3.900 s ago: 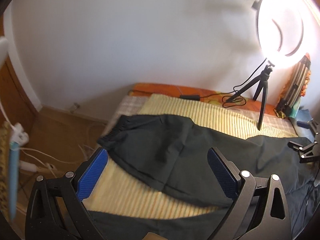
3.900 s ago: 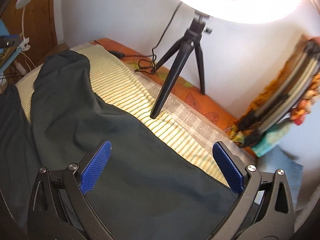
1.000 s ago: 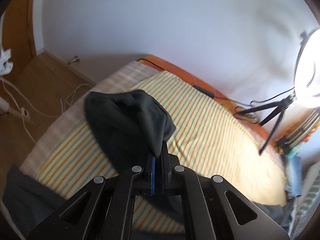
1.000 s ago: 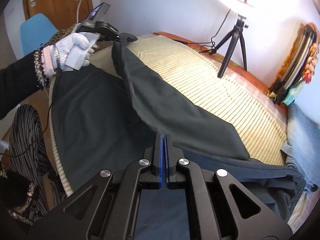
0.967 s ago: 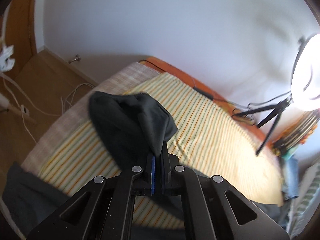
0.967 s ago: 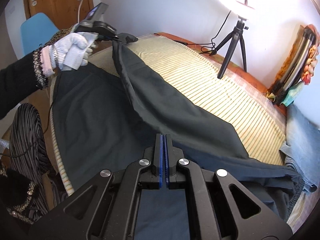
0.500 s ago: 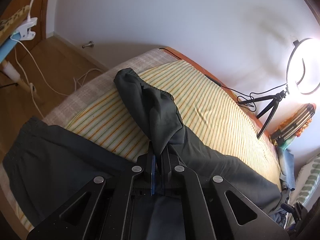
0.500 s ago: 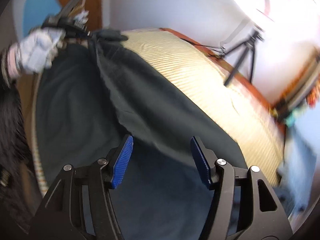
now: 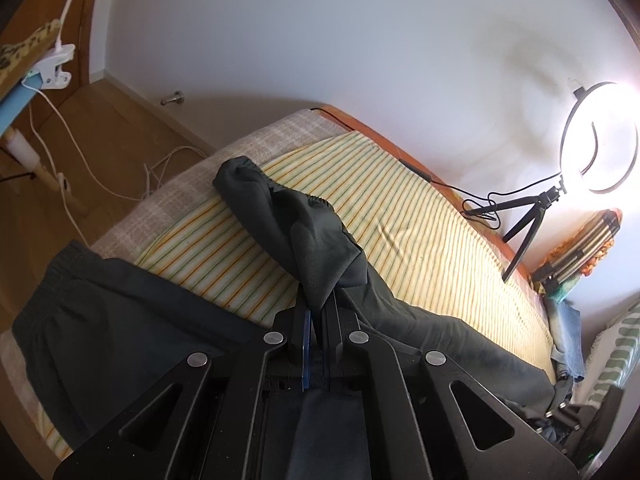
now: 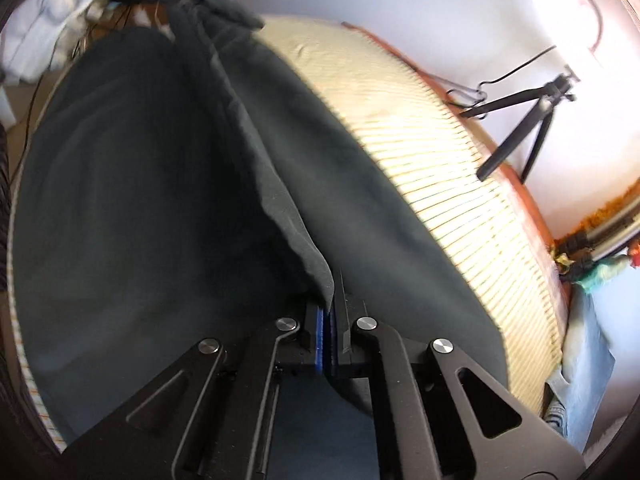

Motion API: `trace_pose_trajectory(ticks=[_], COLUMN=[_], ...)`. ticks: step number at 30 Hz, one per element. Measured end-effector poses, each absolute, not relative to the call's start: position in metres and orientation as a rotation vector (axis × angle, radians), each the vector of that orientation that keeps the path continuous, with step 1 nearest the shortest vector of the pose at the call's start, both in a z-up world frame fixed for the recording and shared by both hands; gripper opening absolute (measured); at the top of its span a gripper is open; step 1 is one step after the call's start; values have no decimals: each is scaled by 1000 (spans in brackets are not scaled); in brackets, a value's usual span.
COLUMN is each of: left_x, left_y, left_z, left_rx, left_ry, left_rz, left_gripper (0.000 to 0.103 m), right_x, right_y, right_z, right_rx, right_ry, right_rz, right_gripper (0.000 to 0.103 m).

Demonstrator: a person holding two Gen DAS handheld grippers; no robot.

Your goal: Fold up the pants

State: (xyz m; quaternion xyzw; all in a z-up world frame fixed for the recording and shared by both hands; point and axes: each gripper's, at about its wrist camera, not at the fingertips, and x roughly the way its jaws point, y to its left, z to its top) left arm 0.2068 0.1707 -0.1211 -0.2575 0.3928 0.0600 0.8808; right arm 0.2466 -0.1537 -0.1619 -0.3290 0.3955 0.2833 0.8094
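The dark grey pants (image 9: 120, 320) lie on a yellow striped bed cover (image 9: 420, 240). My left gripper (image 9: 318, 316) is shut on the waistband end of one half of the pants and holds it lifted above the other half. My right gripper (image 10: 330, 308) is shut on the edge of the same lifted layer of the pants (image 10: 360, 200), further along the leg. The left gripper and a white-gloved hand (image 10: 48, 48) show at the top left of the right wrist view.
A lit ring light on a small black tripod (image 9: 532, 216) stands on the far side of the bed, with its cable. Folded colourful cloths (image 9: 580, 248) and jeans (image 10: 580, 380) lie at the right end. Wooden floor with white cables (image 9: 100, 152) is on the left.
My right gripper, open half a second ago, has shut on the pants' edge. My left gripper has kept its hold and carried the waistband end toward me over the lower half.
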Motion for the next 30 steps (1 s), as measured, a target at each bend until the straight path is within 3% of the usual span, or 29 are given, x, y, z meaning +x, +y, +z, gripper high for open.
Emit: trace_pose_trajectory(ticks=[8, 14, 21, 23, 26, 30], left_x=[155, 106, 63, 63, 75, 106], left_y=[173, 176, 199, 200, 195, 163], left_z=[-111, -133, -141, -133, -123, -124], left_rx=[-531, -480, -467, -438, -403, -268], left_ry=[805, 899, 894, 868, 845, 868], left_rz=[76, 64, 154, 165, 168, 112], left_gripper=[3, 3, 33, 33, 52, 57], right_x=[173, 115, 112, 117, 119, 116], right_y=[-154, -141, -139, -140, -144, -144], right_z=[-95, -130, -179, -182, -188, -189], right_rx=[-655, -686, -676, -654, -644, -632], right_ry=[802, 885, 978, 992, 996, 998], right_rz=[731, 833, 839, 833, 822, 806], right_gripper=[2, 2, 2, 2, 2, 2])
